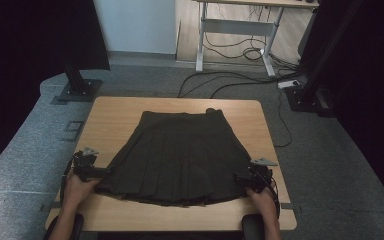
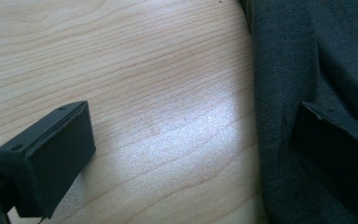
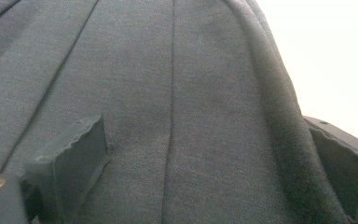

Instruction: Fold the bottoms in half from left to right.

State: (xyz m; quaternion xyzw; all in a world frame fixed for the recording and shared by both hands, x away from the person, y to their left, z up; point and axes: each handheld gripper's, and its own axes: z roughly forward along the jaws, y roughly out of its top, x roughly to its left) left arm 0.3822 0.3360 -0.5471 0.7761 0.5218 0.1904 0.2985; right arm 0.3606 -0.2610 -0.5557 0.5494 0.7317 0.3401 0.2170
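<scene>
Pale wooden table (image 1: pixel 120 120) with rounded corners, grain running crosswise. Dark grey pleated fabric skirt (image 1: pixel 177 155) spread flat at centre, waistband far, hem near. No brand, label or legible writing anywhere on cloth or wood. Left black two-jaw gripper (image 2: pixel 191 154) at skirt's near left corner, jaws wide apart: one over bare wood, the other over the cloth edge, nothing pinched. Right black two-jaw gripper (image 3: pixel 214 163) at near right corner, jaws spread, straddling the rolled side edge, not clamped.

Dim, grainy, with tabletop (image 2: pixel 168 116) glare
</scene>
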